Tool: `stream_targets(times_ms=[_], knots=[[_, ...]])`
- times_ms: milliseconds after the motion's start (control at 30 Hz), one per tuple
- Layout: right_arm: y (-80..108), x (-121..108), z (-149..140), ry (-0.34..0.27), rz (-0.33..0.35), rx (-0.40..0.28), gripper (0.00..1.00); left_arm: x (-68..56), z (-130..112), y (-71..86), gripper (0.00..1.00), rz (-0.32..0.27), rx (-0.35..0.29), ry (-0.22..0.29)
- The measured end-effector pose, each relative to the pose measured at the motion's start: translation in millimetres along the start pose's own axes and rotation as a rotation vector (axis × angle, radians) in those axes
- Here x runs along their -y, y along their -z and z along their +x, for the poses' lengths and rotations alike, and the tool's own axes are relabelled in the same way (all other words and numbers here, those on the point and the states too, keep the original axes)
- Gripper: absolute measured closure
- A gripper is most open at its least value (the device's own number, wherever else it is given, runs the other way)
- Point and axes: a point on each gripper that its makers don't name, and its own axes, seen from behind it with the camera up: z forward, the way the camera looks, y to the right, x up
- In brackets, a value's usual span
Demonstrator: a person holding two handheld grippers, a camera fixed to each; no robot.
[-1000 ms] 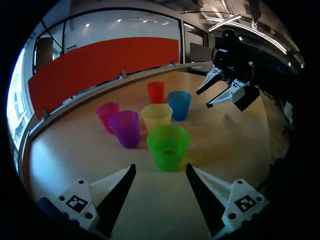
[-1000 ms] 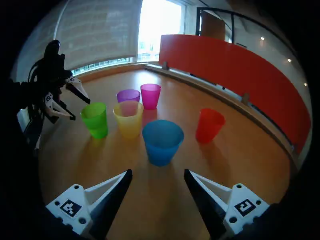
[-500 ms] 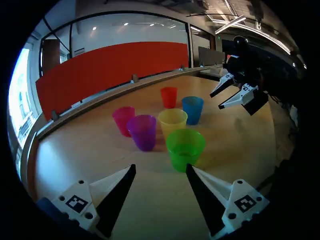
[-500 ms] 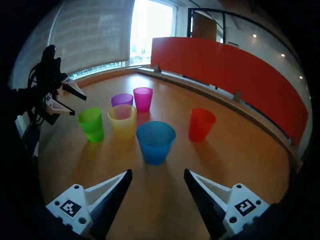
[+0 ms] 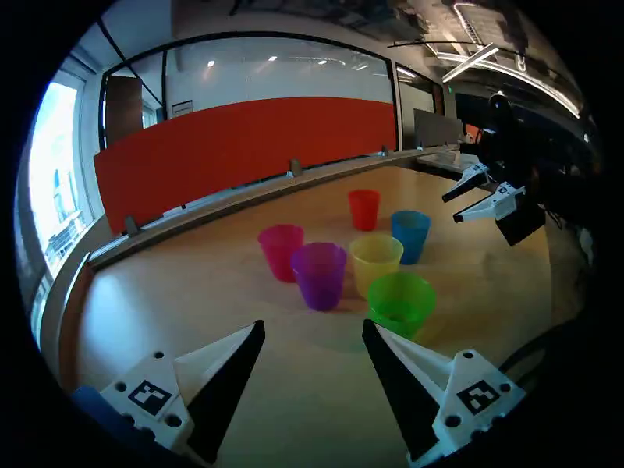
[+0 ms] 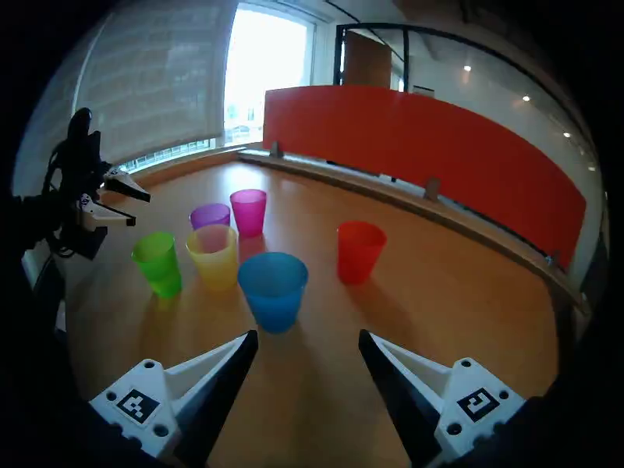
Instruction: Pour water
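Note:
Several plastic cups stand together on a wooden table (image 5: 195, 296). In the left gripper view a green cup (image 5: 400, 303) is nearest, then purple (image 5: 318, 274), yellow (image 5: 376, 264), pink (image 5: 281, 250), blue (image 5: 410, 235) and red (image 5: 363, 209). My left gripper (image 5: 312, 347) is open, its right finger just in front of the green cup. In the right gripper view the blue cup (image 6: 272, 290) is nearest, a short way beyond my open right gripper (image 6: 308, 355); red (image 6: 359, 250), yellow (image 6: 212, 256), green (image 6: 157, 263), purple (image 6: 210, 216) and pink (image 6: 248, 211) lie behind. Each gripper shows far off in the other's view: right gripper (image 5: 483, 195), left gripper (image 6: 117, 199).
A long red partition (image 5: 249, 156) runs along the table's far edge, with glass walls behind. A bright window (image 6: 261, 74) lights the far end of the room. Bare table surface lies left of the cups in the left gripper view.
Both grippers have swung or drawn back: the cups drifted right and smaller in the left gripper view, left and farther in the right gripper view. No cup has moved on the table.

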Motion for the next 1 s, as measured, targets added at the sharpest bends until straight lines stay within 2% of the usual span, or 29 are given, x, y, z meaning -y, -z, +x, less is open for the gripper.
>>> stream_targets(times_ms=[300,600,900,1000], knots=[[9.4,-24,19,-0.036,-0.128,-0.082,0.0,35.2,22,5.6,0.07,0.103,-0.077,0.07],[29.0,-49,49,-0.049,-0.28,-0.216,0.0,65.0,31,6.1,0.07,0.202,-0.15,0.119],[50.6,-73,61,-0.079,-0.427,-0.329,0.0,90.6,38,18.2,0.07,0.311,-0.262,0.231],[58.0,-74,66,-0.089,-0.461,-0.372,0.0,99.3,41,23.2,0.07,0.35,-0.301,0.252]])
